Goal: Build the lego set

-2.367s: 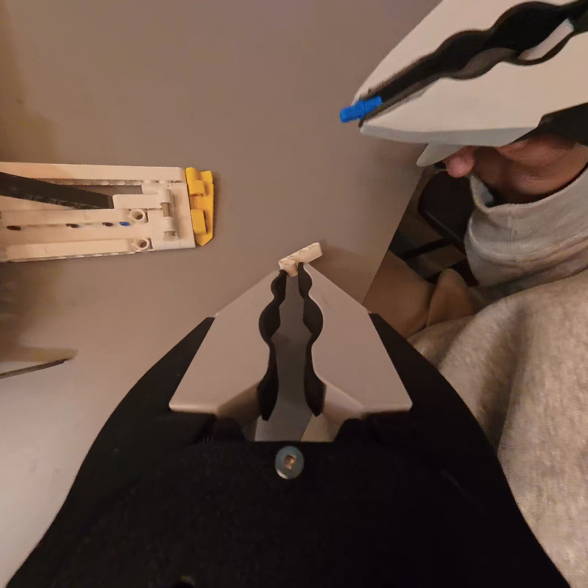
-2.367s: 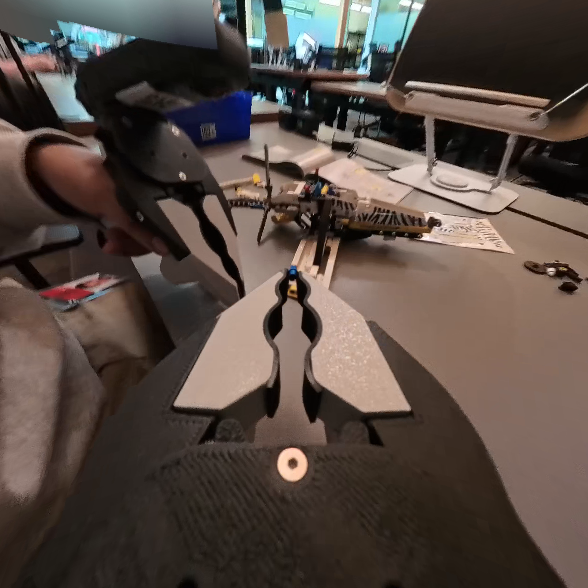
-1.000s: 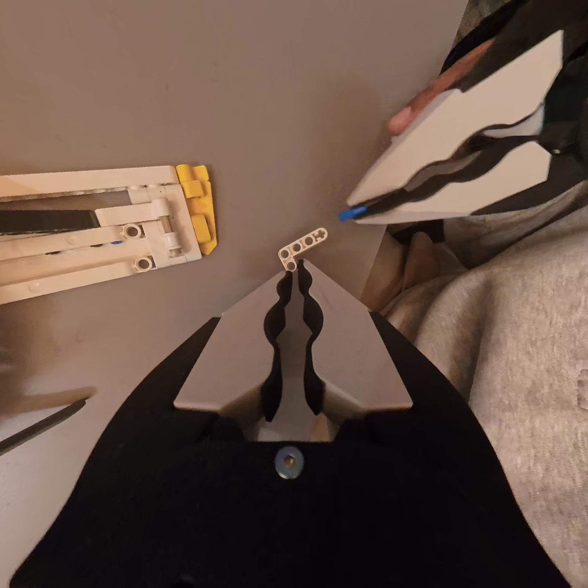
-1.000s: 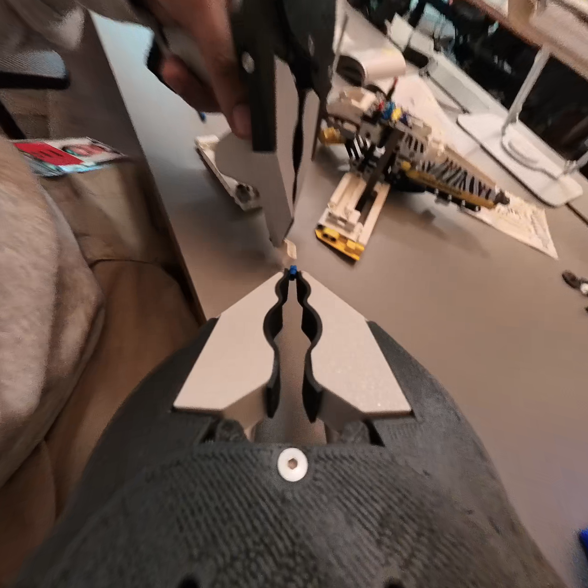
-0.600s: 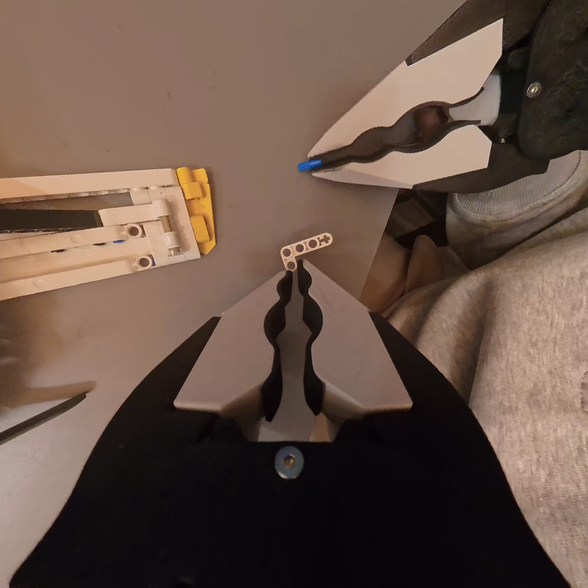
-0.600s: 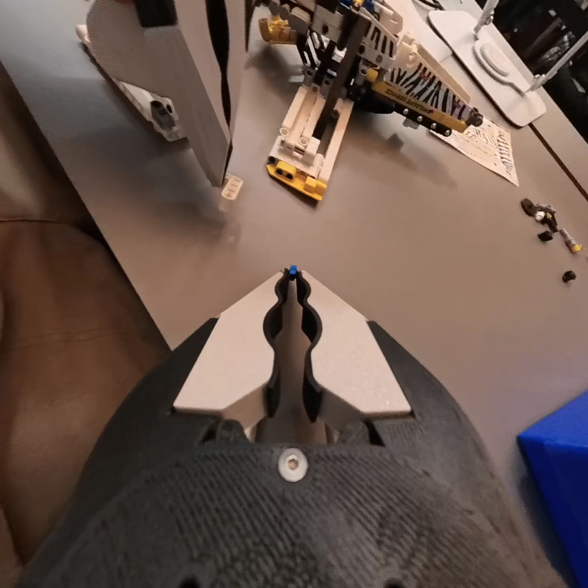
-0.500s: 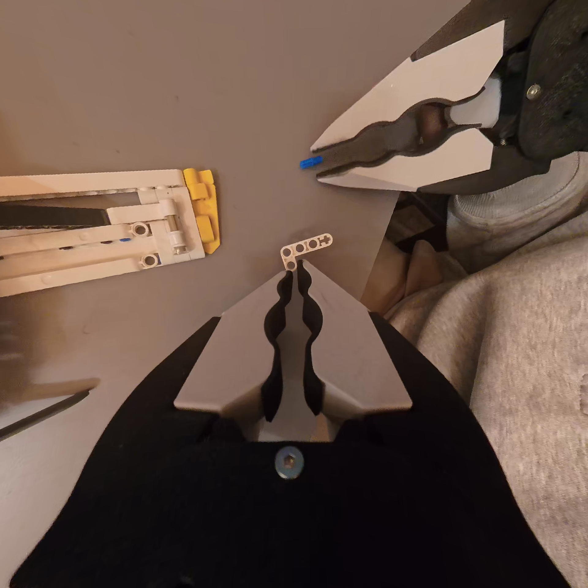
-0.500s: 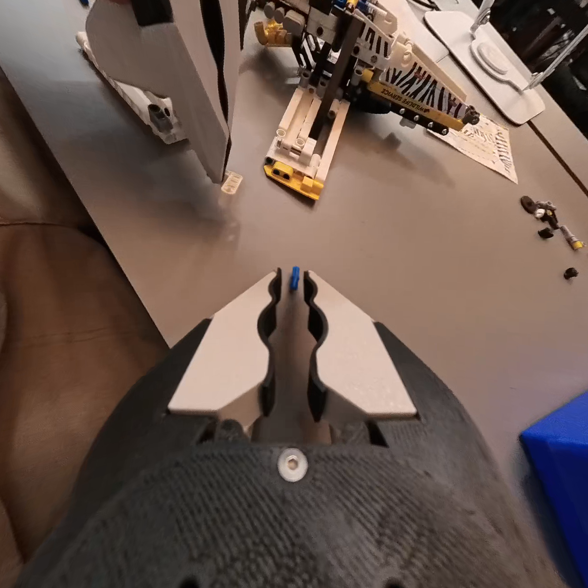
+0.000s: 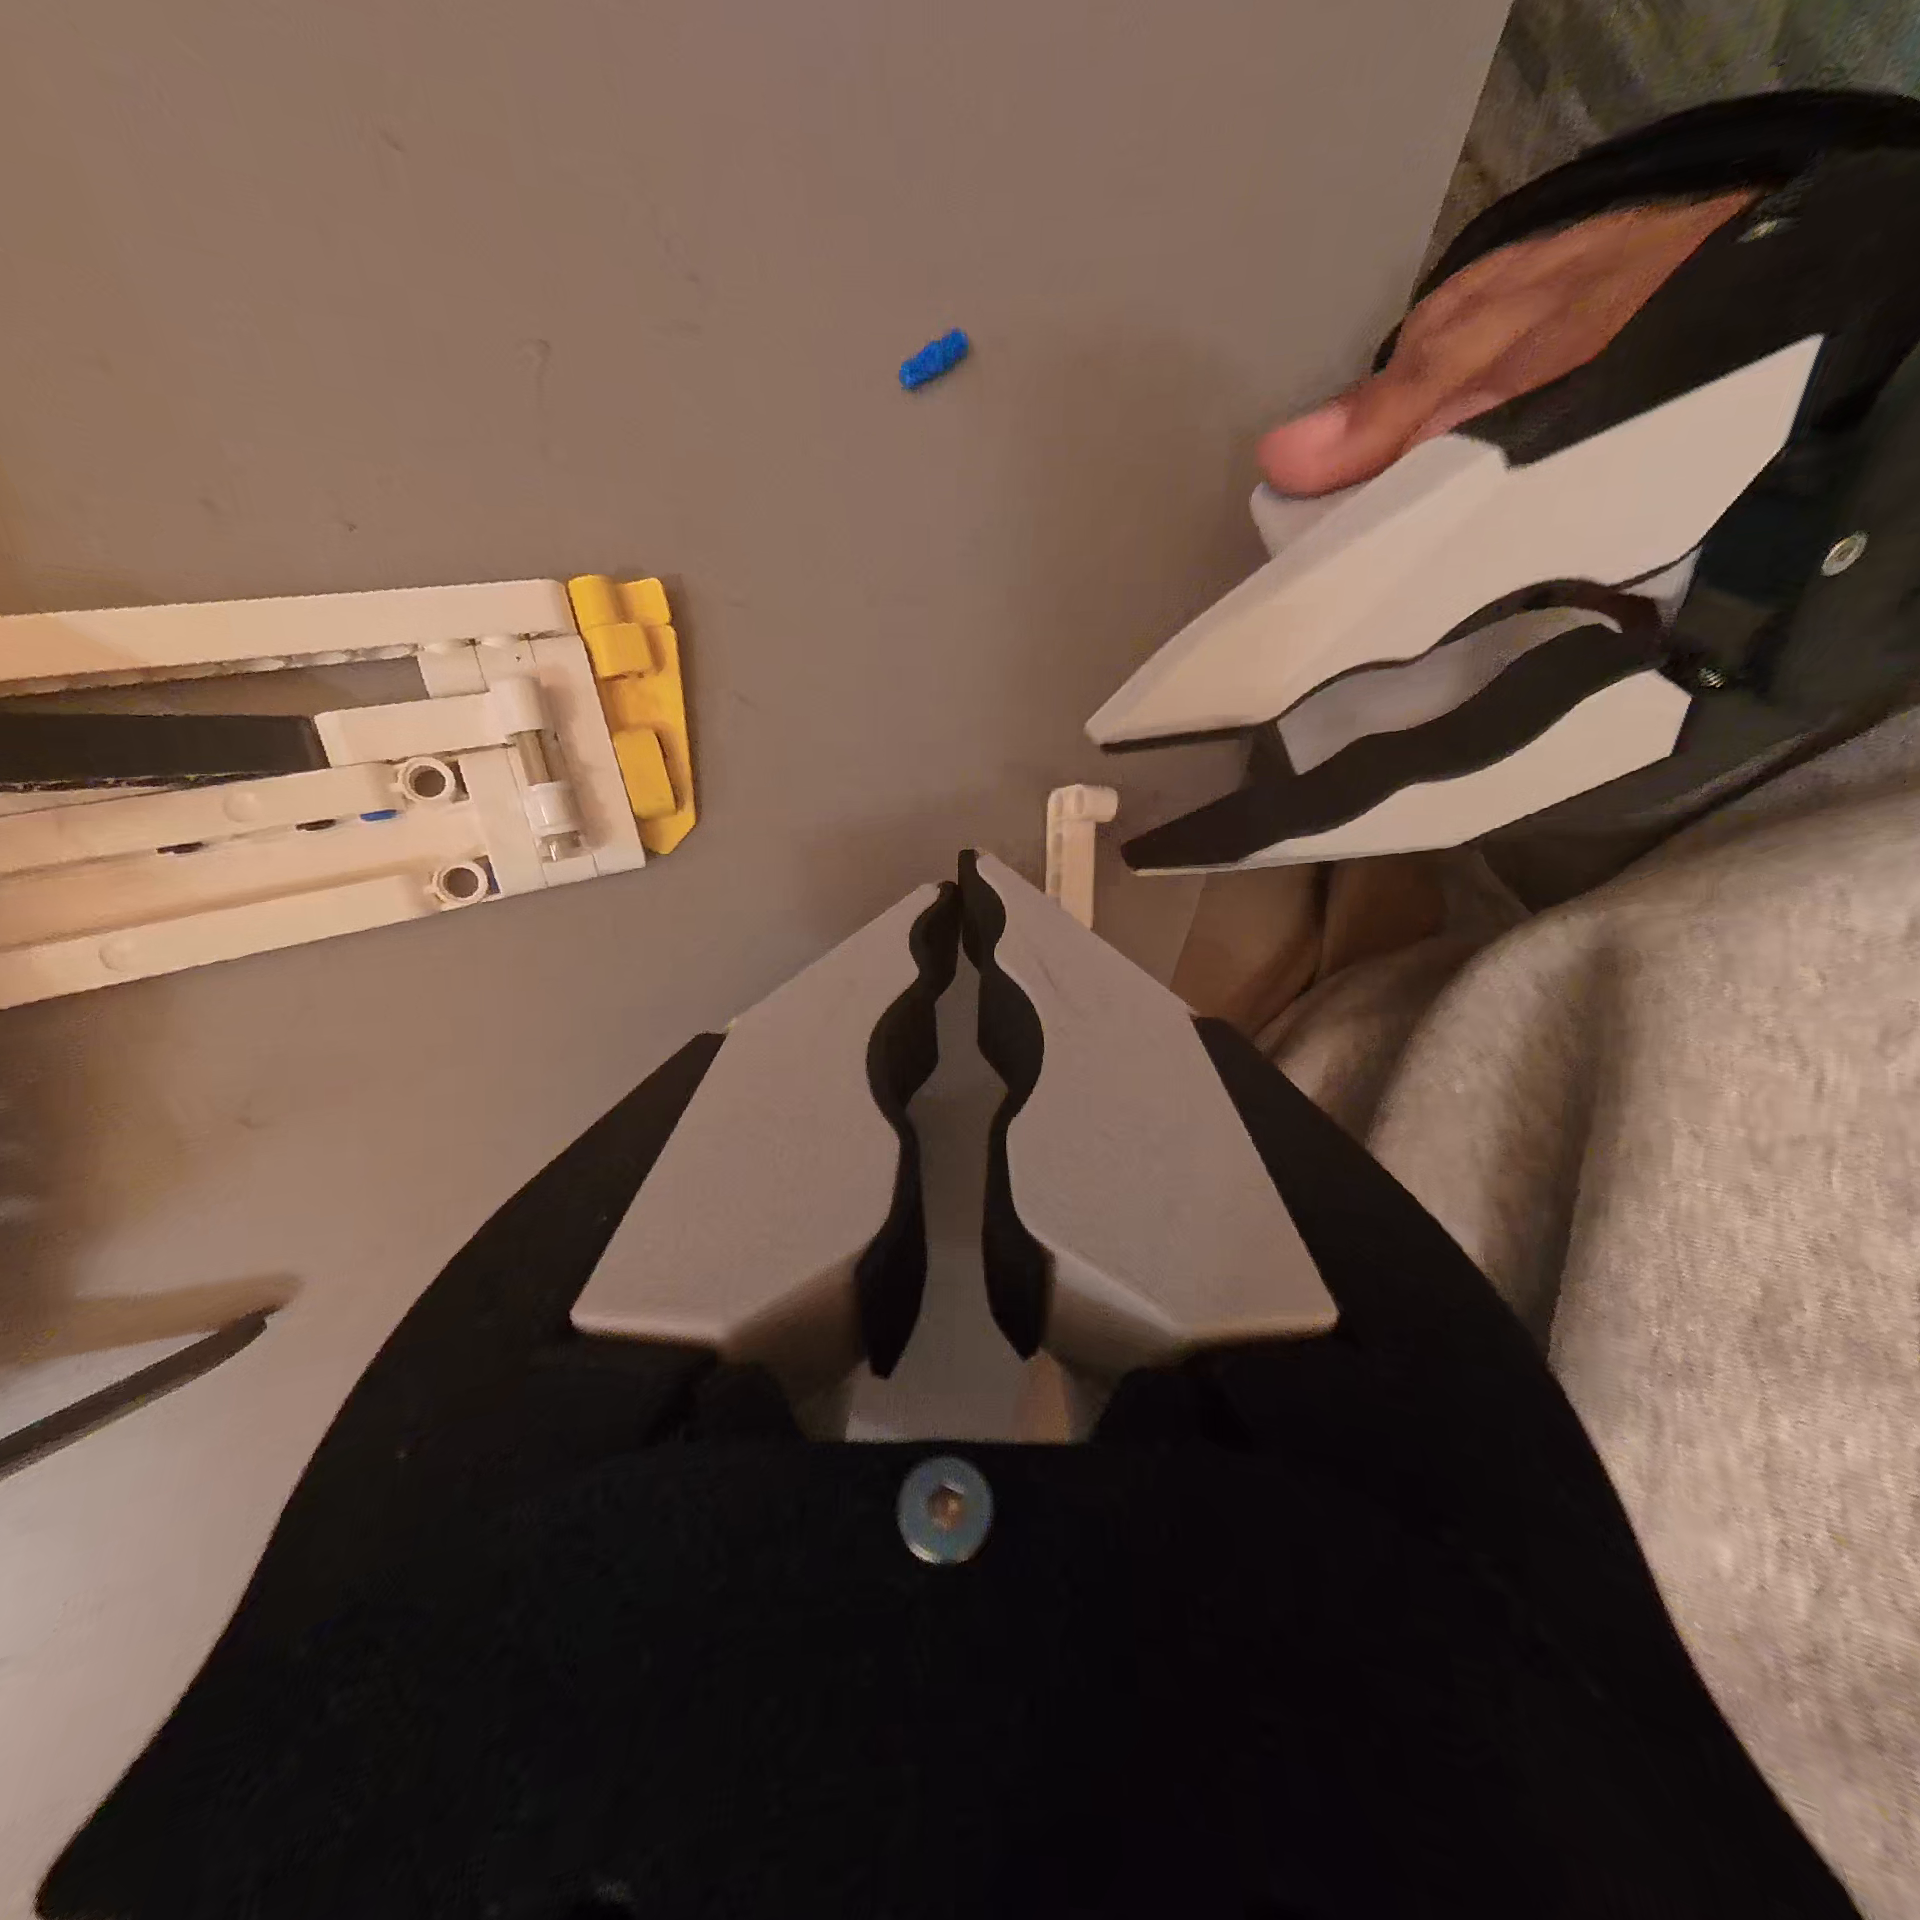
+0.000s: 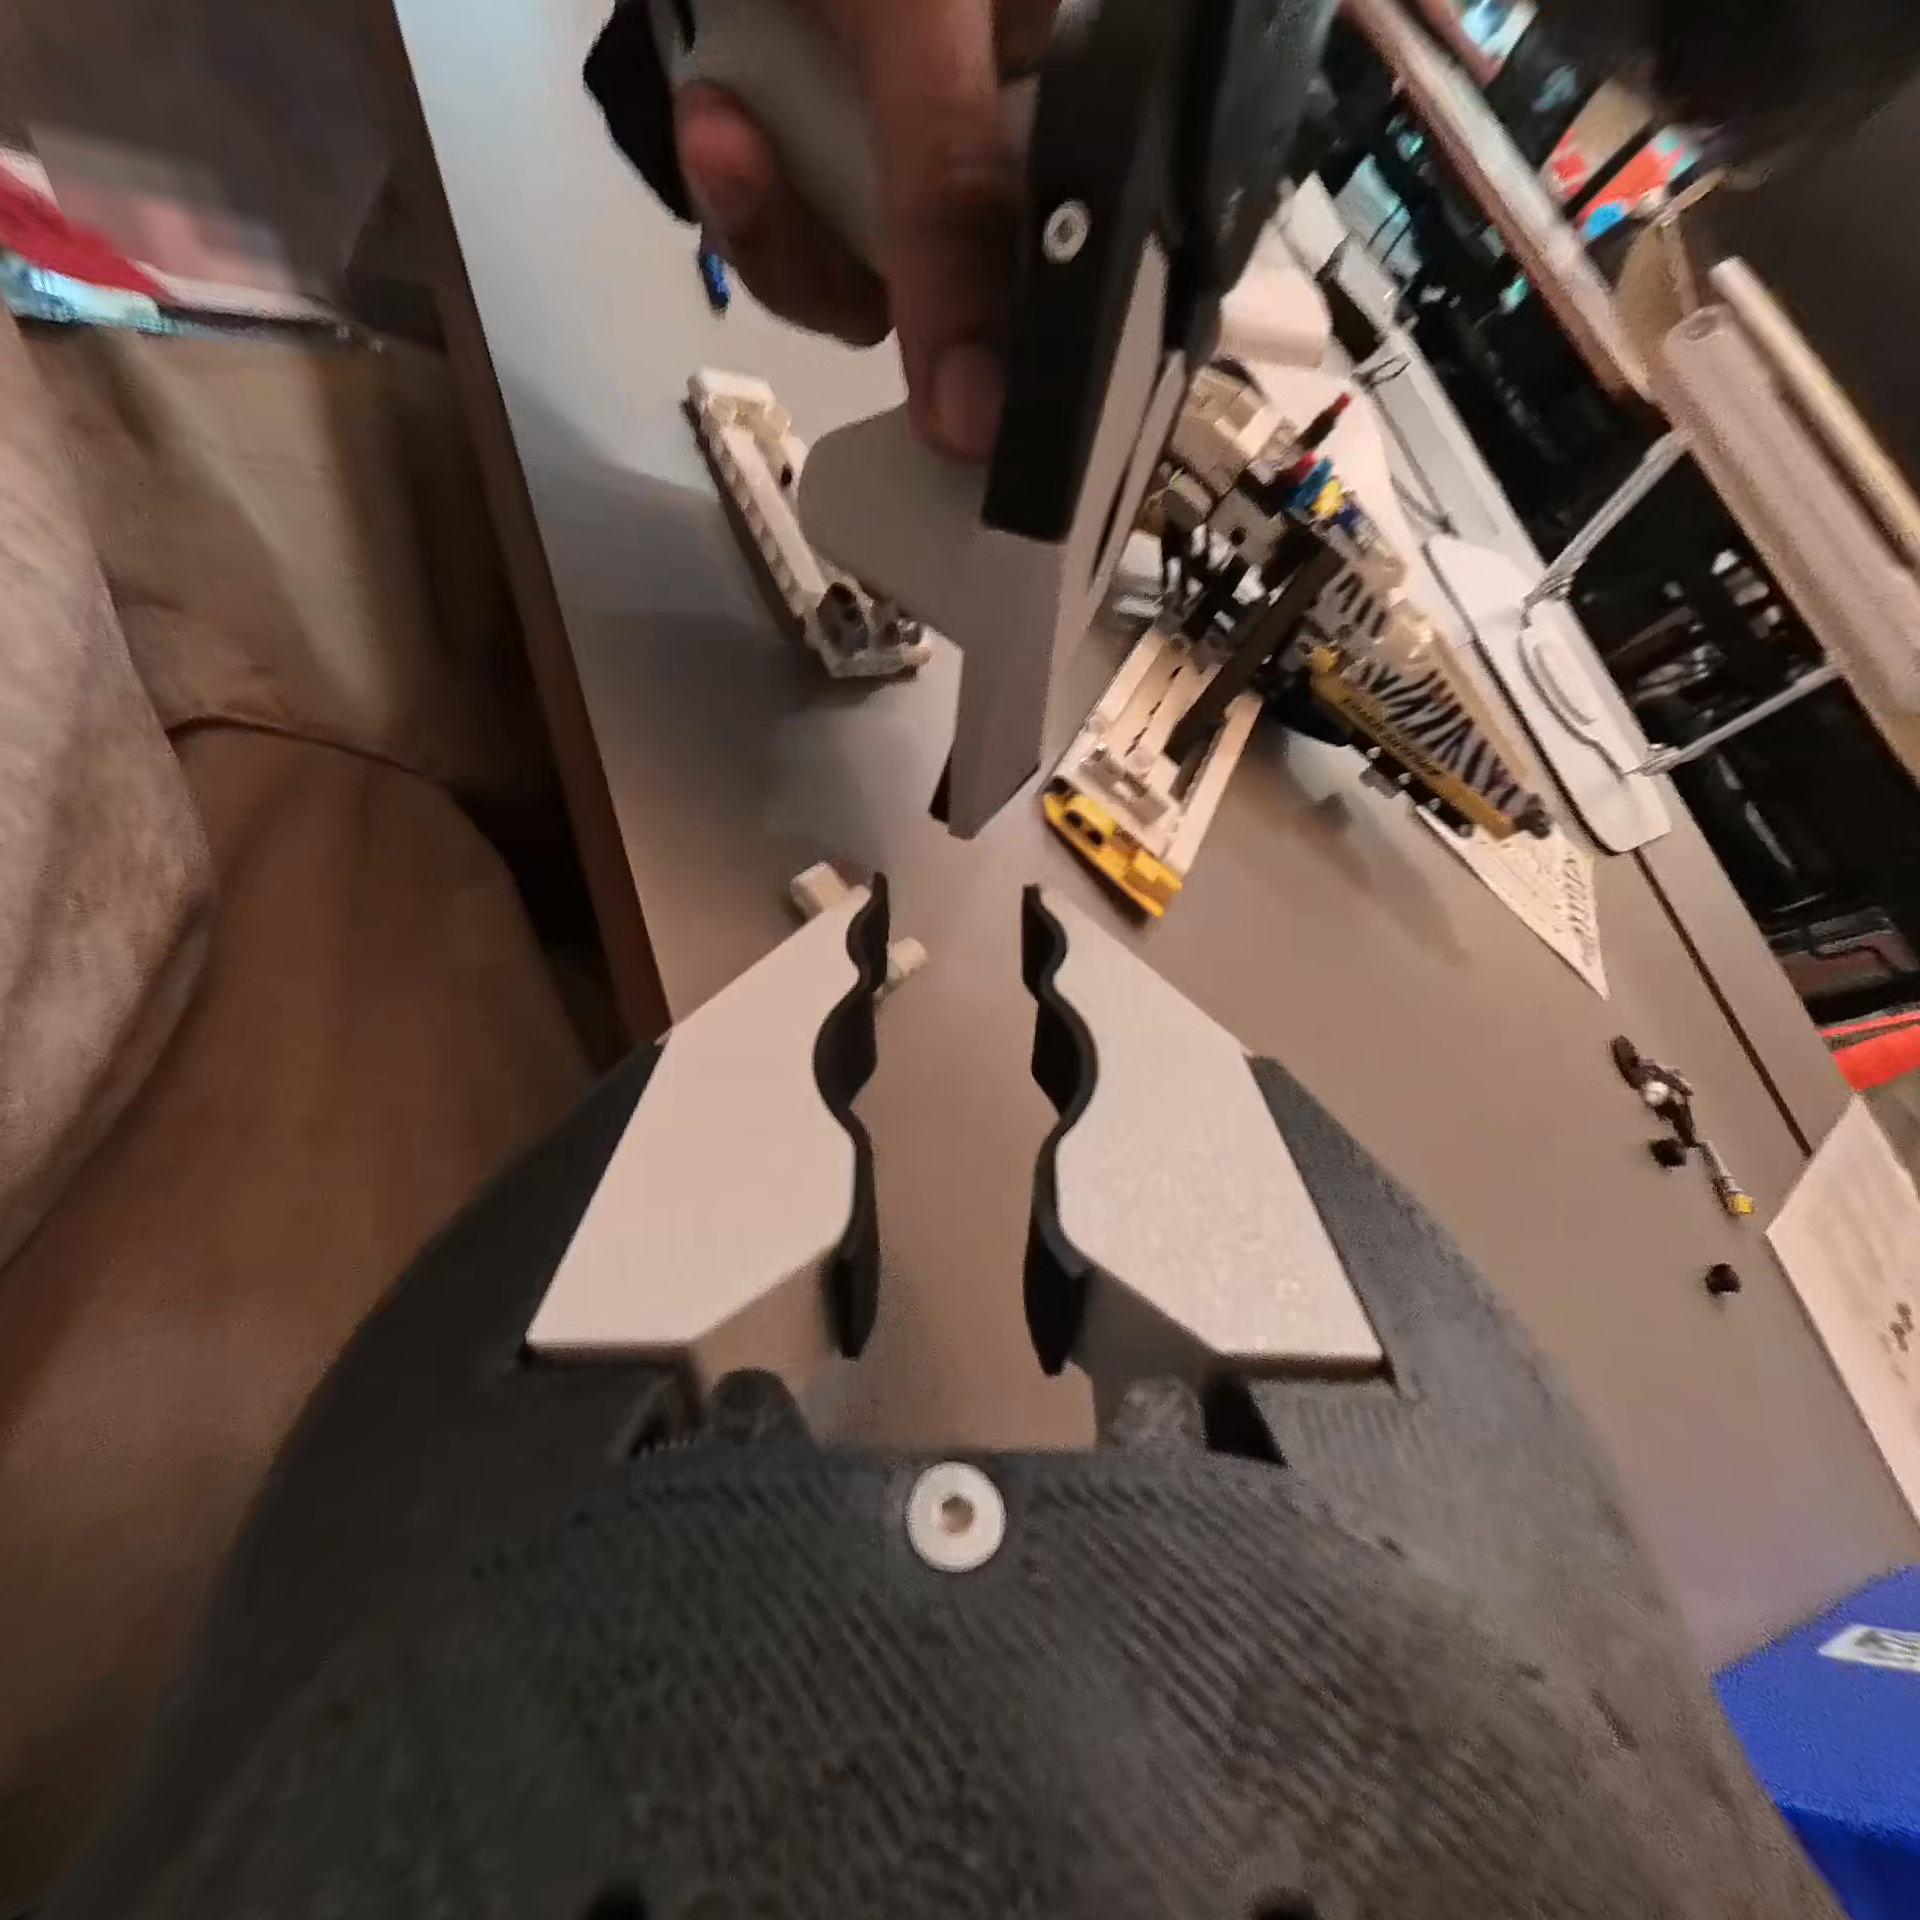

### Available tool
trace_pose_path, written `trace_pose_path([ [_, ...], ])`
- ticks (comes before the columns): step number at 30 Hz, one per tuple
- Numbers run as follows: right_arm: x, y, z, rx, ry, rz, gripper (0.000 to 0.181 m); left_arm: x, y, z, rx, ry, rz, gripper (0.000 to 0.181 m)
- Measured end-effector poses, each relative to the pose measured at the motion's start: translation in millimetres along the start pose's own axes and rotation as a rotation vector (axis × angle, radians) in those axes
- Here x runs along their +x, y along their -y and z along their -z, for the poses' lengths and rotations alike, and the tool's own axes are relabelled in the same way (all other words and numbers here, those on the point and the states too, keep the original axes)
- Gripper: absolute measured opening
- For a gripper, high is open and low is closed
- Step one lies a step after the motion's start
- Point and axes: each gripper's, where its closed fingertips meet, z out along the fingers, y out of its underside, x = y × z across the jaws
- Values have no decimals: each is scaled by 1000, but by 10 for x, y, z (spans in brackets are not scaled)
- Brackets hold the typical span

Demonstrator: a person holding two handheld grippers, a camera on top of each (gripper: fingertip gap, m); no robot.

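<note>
My left gripper [image 9: 961,883] is shut and holds nothing. A small white L-shaped beam [image 9: 1075,862] lies on the grey table just right of its tips, near the table's edge. My right gripper [image 10: 951,914] is open and empty. Its left finger partly hides the white beam [image 10: 826,891]. In the left wrist view the right gripper [image 9: 1112,795] reaches in from the right, its tips close to the beam. A blue pin [image 9: 932,360] lies loose on the table farther out. The left gripper [image 10: 966,810] points down from above in the right wrist view.
A white and yellow beam assembly [image 9: 416,769] lies left, joined to a zebra-striped model [image 10: 1392,675]. Another white beam part [image 10: 800,561] lies near the table edge. Small loose parts [image 10: 1662,1112], a printed sheet [image 10: 1538,883] and a blue bin [image 10: 1849,1745] are at the right. My left and right fingertips are right by each other. The zebra-striped model [image 10: 1392,675] is about equally far from each gripper, around 20 cm.
The right gripper opened and dropped the blue pin onto the table, then swung toward the white beam. The left gripper let go of the white beam, which now lies on the table.
</note>
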Motion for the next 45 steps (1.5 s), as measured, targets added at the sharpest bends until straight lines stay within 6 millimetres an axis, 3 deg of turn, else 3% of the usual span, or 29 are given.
trace_pose_path([
  [4, -182, -79, -67, -61, 115, -42, 25, 23, -22, 23, 12, 9, -4, 0],
  [12, -182, -149, -61, -84, 168, -177, 24, 250, -136, 28, 51, -21, -32, 3],
  [15, -244, -159, -67, -99, 217, -212, 10, 300, -166, -12, 56, 10, -57, 11],
  [20, -114, -146, -45, -80, 145, -208, 7, 254, -73, 58, 138, 59, -59, 15],
  [24, -45, 5, 34, 22, 124, -205, 6, 171, 28, 181, 242, 84, -18, 18],
  [26, 5, 140, 96, 107, 92, -174, 6, 227, 123, 289, 340, -13, 73, 19],
  [30, 196, 432, 266, 297, -47, -100, 6, 551, 346, 735, 567, -548, 401, 29],
  [32, 255, 512, 336, 354, -88, -85, 6, 638, 332, 863, 624, -666, 447, 30],
  [37, 222, 657, 359, 407, -119, -12, 6, 866, 207, 787, 603, -655, 414, 37],
  [43, 144, 702, 287, 373, -130, 54, 6, 701, 188, 705, 652, -301, 275, 5],
  [45, 134, 731, 299, 374, -131, 66, 6, 727, 172, 722, 656, -294, 256, 8],
])
